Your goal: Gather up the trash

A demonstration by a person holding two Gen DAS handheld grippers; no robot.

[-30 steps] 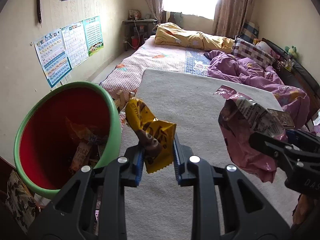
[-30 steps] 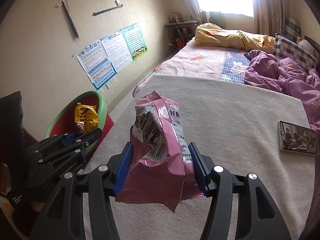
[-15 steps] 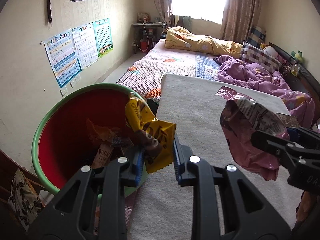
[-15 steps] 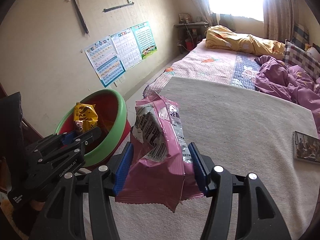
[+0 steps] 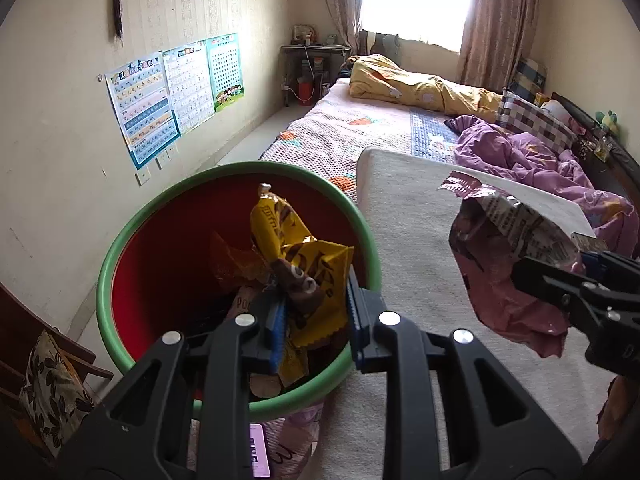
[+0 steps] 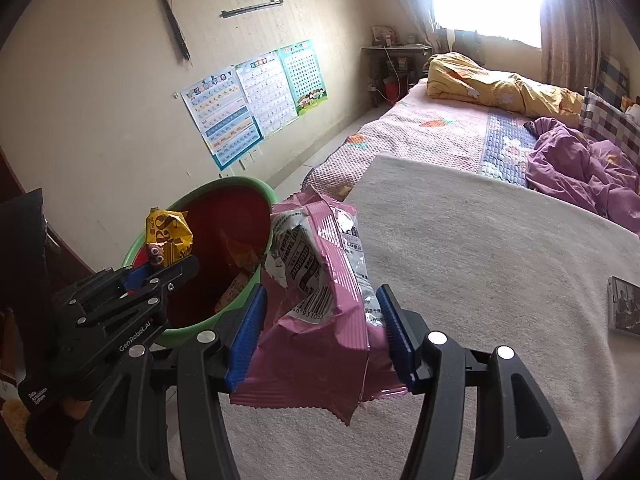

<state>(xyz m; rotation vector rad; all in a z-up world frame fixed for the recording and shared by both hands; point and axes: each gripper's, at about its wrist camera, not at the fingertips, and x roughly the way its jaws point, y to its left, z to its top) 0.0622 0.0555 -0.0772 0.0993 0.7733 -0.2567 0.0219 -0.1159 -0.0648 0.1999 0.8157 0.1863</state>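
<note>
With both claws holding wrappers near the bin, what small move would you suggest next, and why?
Probably open the left claw. Its yellow wrapper appears to hang over the mouth of the red bin, where other wrappers already lie, so it should drop in. The right claw grips the pink bag over the grey blanket, beside the bin, so it goes after.

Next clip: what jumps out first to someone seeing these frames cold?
The red bin with a green rim, beside the bed, dominates the left wrist view. The left gripper holds a yellow snack wrapper over its opening. To the right, the right gripper clamps a crumpled pink snack bag above the beige blanket.
</note>
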